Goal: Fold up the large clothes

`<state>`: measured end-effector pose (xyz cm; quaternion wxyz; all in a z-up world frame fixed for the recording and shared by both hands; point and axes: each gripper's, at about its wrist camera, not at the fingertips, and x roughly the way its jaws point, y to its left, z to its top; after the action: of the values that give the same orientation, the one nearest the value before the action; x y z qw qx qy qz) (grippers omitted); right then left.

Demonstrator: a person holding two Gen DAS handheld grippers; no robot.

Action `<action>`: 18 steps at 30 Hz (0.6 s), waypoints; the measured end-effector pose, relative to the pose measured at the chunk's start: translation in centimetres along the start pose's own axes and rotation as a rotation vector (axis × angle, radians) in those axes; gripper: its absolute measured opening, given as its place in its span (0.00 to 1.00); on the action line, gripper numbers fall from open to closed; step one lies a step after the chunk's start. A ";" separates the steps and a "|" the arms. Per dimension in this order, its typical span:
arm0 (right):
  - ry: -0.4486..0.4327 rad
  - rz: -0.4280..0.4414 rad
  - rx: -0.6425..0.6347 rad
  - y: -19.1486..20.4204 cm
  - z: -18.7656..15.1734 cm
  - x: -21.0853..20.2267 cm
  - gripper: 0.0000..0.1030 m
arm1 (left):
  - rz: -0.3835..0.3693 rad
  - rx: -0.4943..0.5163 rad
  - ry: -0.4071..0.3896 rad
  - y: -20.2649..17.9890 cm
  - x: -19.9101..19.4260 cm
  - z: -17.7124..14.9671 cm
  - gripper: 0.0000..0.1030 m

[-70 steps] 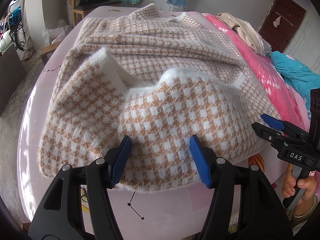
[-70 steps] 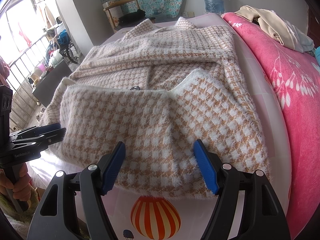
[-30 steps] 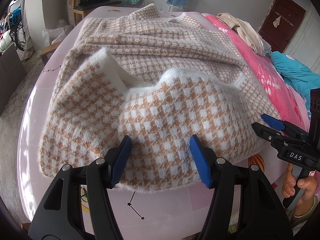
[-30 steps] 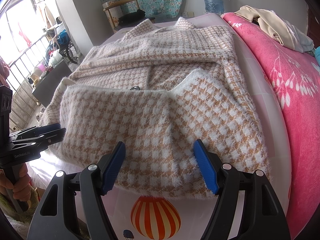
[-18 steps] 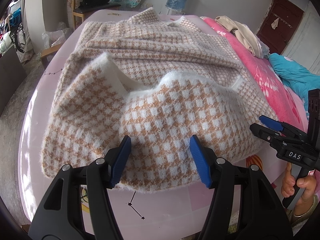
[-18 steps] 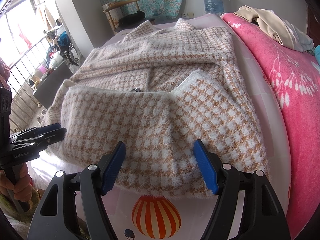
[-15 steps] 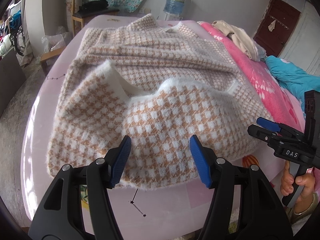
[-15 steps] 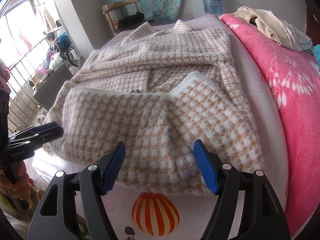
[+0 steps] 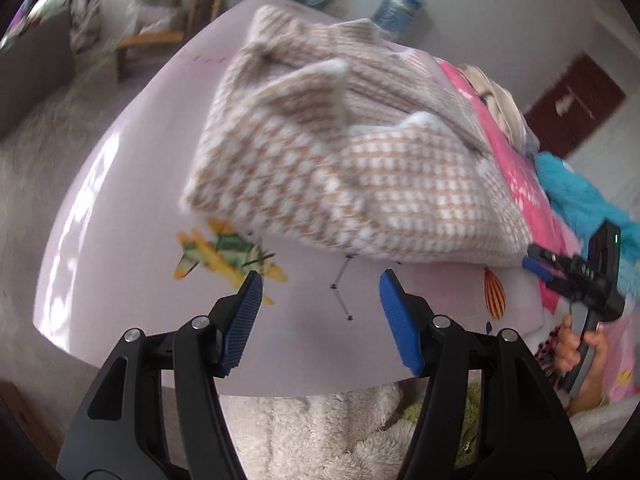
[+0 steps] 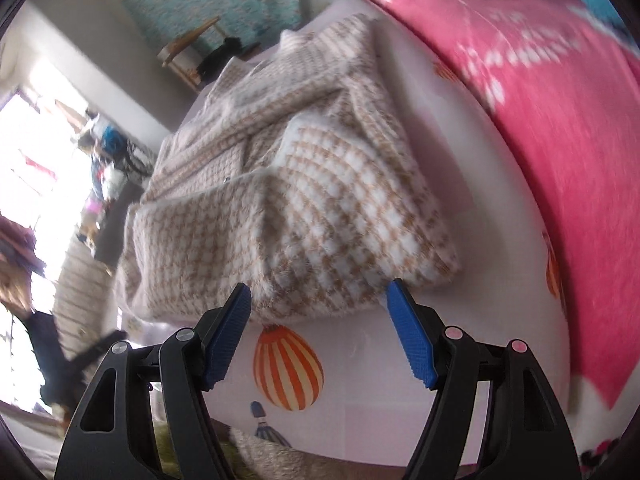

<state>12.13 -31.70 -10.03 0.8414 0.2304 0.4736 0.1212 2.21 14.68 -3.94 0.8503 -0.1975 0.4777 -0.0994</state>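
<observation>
Both claws, left claw [image 9: 320,286] and right claw [image 10: 318,300], hang released and empty before the checked coat [image 9: 348,168], half-folded on the bed [image 9: 132,184].
Thick, fluffy and limp, it should sag: pinch its doubled near hem, one corner per claw.

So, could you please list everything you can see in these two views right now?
Checked coat: one, tan and white, part-folded on the bed.
Bed sheet: one, pale lilac with plane and balloon prints, under the coat.
Pink blanket: one, pink with white print, on the bed past the coat's far side.
Blue cloth: one, turquoise, beyond the pink blanket.
Water bottle: one, blue, by the far wall.
Wooden chair: one, by the wall, a dark item on it.
Door: one, dark red.
Left claw: one, black with blue pads, open, empty.
Right claw: one, same colours, open, empty, at the coat's near edge.
</observation>
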 end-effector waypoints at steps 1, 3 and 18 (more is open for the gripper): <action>0.000 0.006 0.019 -0.2 -0.1 -0.1 0.67 | -0.020 -0.041 -0.007 0.8 0.1 0.0 0.56; 0.002 0.000 0.058 -0.7 -0.5 -0.4 0.67 | -0.049 -0.095 -0.014 1.9 0.4 0.1 0.57; -0.131 0.062 0.250 -2.9 1.1 2.6 0.66 | -0.121 -0.289 -0.164 5.1 2.8 4.2 0.44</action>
<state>14.34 -33.47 -12.93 0.8312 0.3553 0.4216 0.0717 7.14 19.29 -6.31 0.8415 -0.3535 0.4035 -0.0642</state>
